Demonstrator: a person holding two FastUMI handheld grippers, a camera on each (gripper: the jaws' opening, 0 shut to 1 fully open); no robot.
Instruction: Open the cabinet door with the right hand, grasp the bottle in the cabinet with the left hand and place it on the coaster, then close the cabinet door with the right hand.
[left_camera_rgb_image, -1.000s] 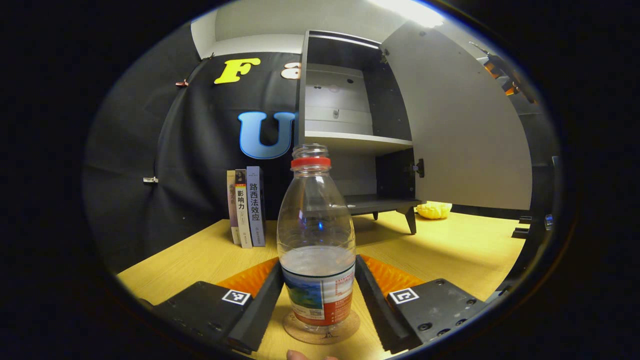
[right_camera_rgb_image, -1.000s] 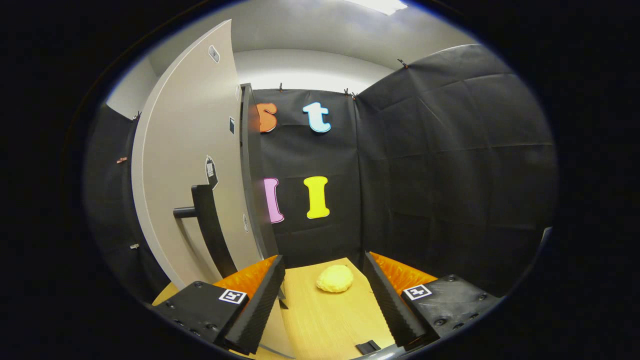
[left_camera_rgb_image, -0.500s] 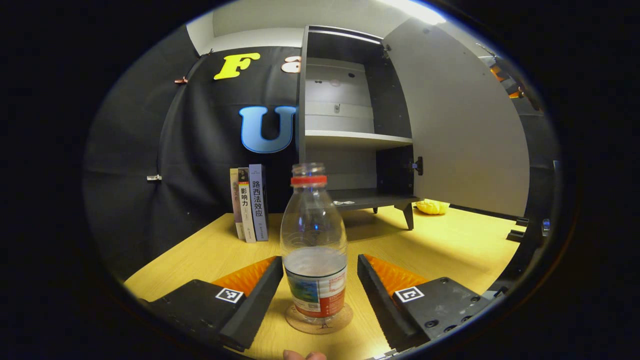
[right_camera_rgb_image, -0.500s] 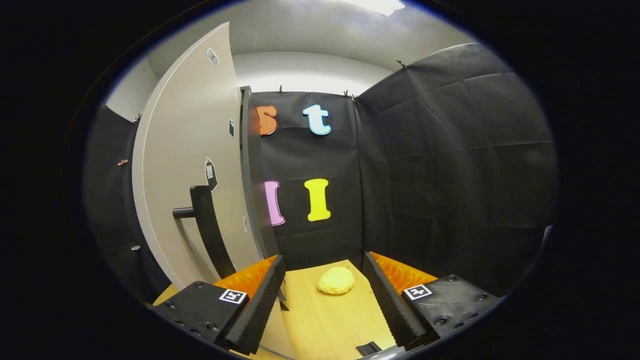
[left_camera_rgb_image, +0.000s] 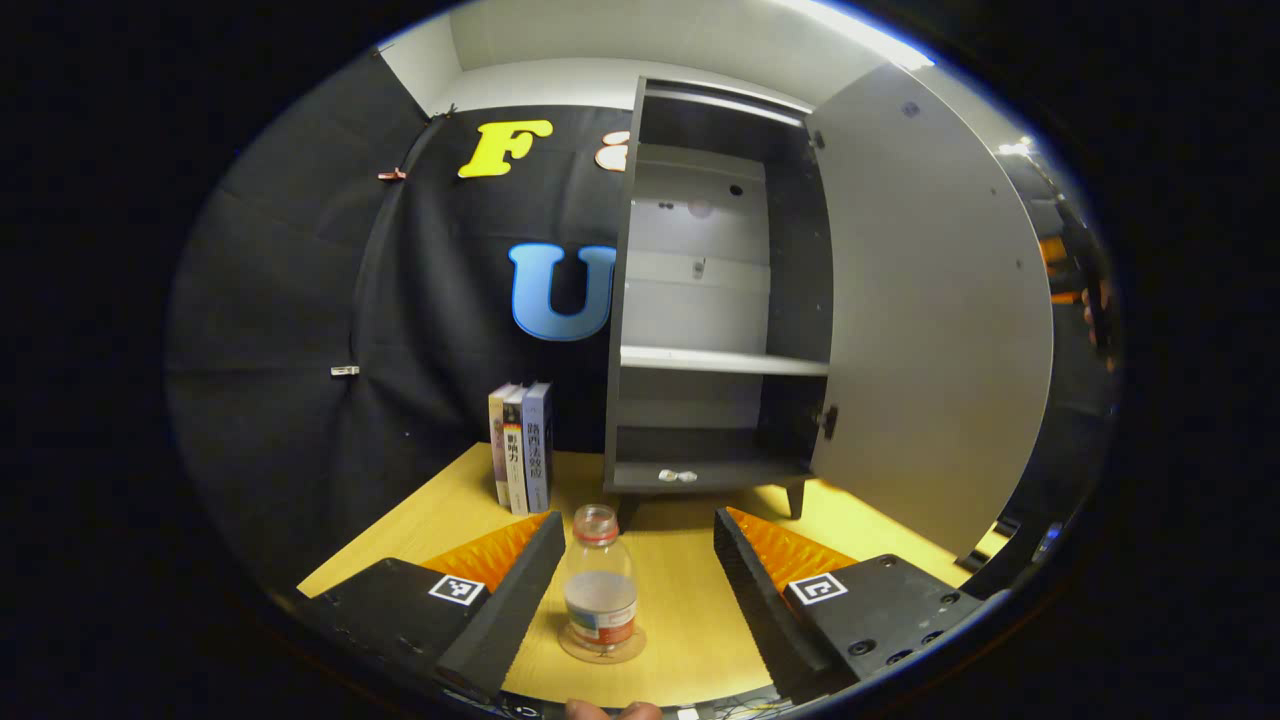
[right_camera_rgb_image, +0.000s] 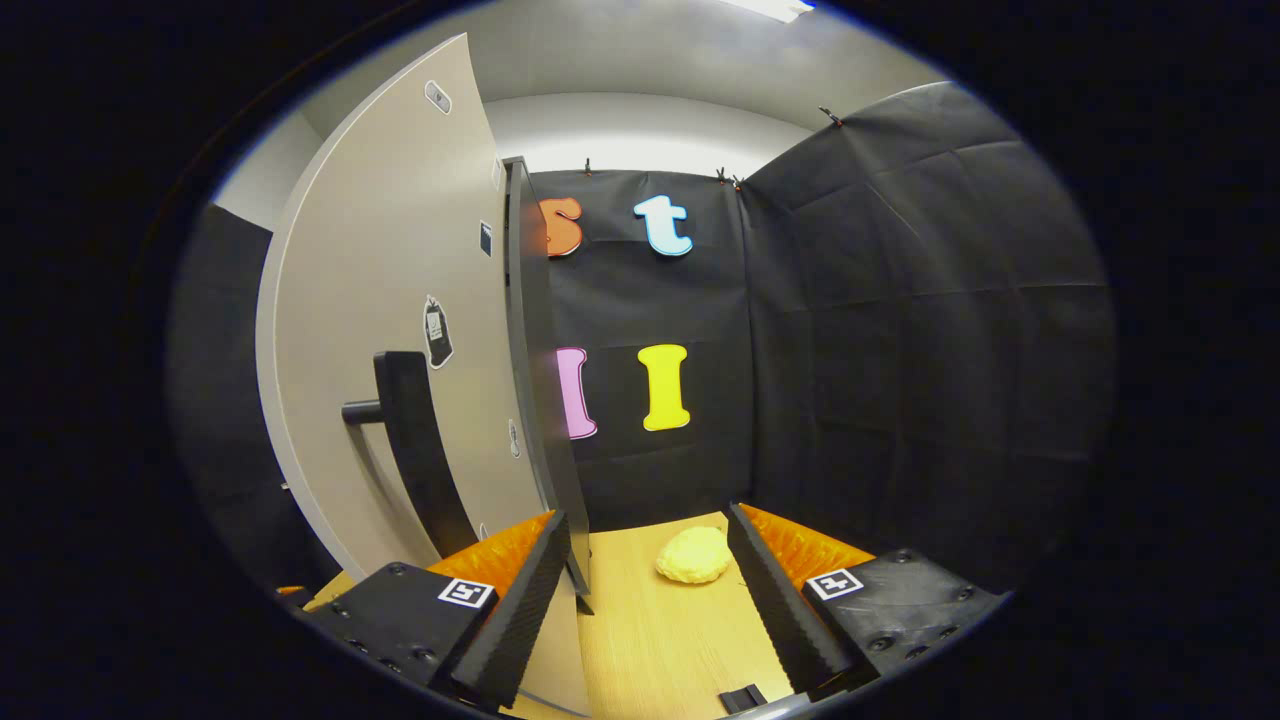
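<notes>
The wooden table (left_camera_rgb_image: 880, 520) is seen across the lower part of the left gripper view, and the tall dark cabinet (left_camera_rgb_image: 715, 300) is stood on it at about 12 o'clock from the bottle. Its pale door (left_camera_rgb_image: 930, 310) is swung wide open toward 2 o'clock, and a light shelf is set across the middle of the dark interior; a small pale object is lain on the bottom board. In the right gripper view the same door (right_camera_rgb_image: 390, 330) is seen edge-on at 10 o'clock, with a dark bar handle (right_camera_rgb_image: 410, 440) fixed to its face.

Three upright books (left_camera_rgb_image: 522, 445) are stood together at 11 o'clock from the bottle, just beside the cabinet's left wall.

The left gripper (left_camera_rgb_image: 640, 560) is held with its fingers spread wide, nothing clamped between them. The right gripper (right_camera_rgb_image: 650, 570) is likewise held apart, gripping nothing, near the door's edge.

A lumpy yellow object (right_camera_rgb_image: 694, 555) is lain on the table between the right gripper's fingers, farther off.

The bottle (left_camera_rgb_image: 599, 590) is stood upright on the round coaster (left_camera_rgb_image: 602, 645), framed between the left gripper's fingers and touched by neither. It is a clear plastic bottle with a red neck ring, no cap visible, a red and blue label around its lower body, and liquid filling roughly the lower part.
</notes>
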